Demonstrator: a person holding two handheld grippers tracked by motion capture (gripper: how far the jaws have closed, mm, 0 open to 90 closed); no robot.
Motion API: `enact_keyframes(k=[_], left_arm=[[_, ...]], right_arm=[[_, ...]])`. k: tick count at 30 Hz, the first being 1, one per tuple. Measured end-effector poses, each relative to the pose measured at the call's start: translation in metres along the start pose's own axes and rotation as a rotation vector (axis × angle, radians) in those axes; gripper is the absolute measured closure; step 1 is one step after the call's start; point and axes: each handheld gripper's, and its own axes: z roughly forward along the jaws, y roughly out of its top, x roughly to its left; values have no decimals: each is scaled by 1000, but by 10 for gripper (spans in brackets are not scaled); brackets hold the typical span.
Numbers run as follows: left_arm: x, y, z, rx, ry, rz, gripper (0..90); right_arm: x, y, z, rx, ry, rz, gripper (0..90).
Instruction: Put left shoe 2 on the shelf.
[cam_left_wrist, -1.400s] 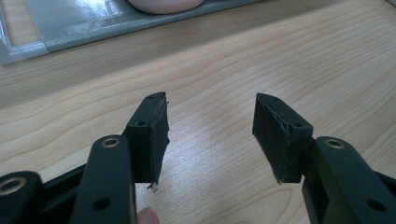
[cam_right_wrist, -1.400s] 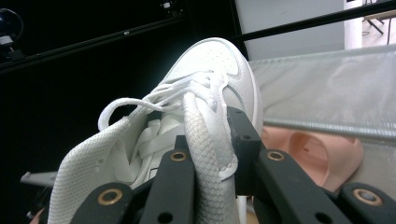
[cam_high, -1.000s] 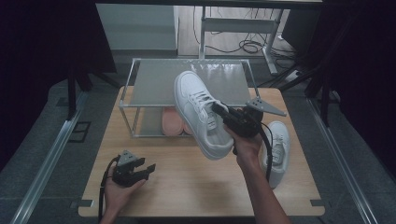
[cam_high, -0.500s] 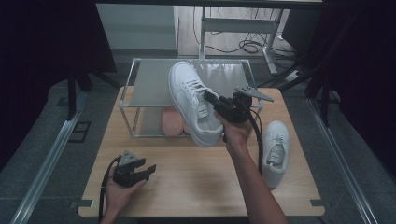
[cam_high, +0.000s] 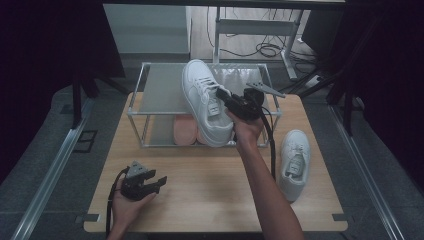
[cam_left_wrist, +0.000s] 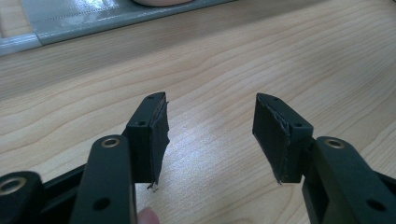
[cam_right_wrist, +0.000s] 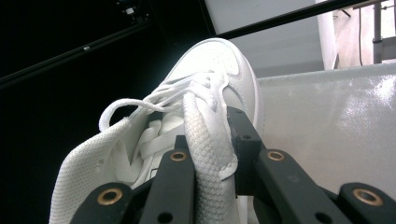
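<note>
My right gripper (cam_high: 223, 99) is shut on the side wall of a white sneaker (cam_high: 204, 100) and holds it in the air above the top of a two-level shoe rack (cam_high: 160, 90), toe pointing away. In the right gripper view the jaws pinch the sneaker's (cam_right_wrist: 205, 121) padded collar beside the laces. A second white sneaker (cam_high: 294, 162) lies on the wooden table (cam_high: 210, 195) at the right. My left gripper (cam_high: 156, 181) rests low near the table's front left, open, with nothing between its fingertips (cam_left_wrist: 154, 126).
A pair of pink shoes (cam_high: 186, 128) sits on the rack's lower level. The rack's metal frame edge (cam_left_wrist: 93, 25) lies ahead of the left gripper. Dark curtains and floor rails flank the table; cables lie on the floor behind.
My right hand has carried the white sneaker up and away, from over the table's middle to above the rack's top shelf. The left gripper has stayed put.
</note>
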Motion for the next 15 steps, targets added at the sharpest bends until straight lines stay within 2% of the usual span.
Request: enact_keyframes(k=[11, 15], left_arm=[[1, -1, 0, 2, -1, -3, 462], [0, 0, 0, 0, 0, 0, 462]], right_arm=[[-1, 4, 14, 0, -13, 10, 814], [0, 6, 18, -3, -25, -1, 814]])
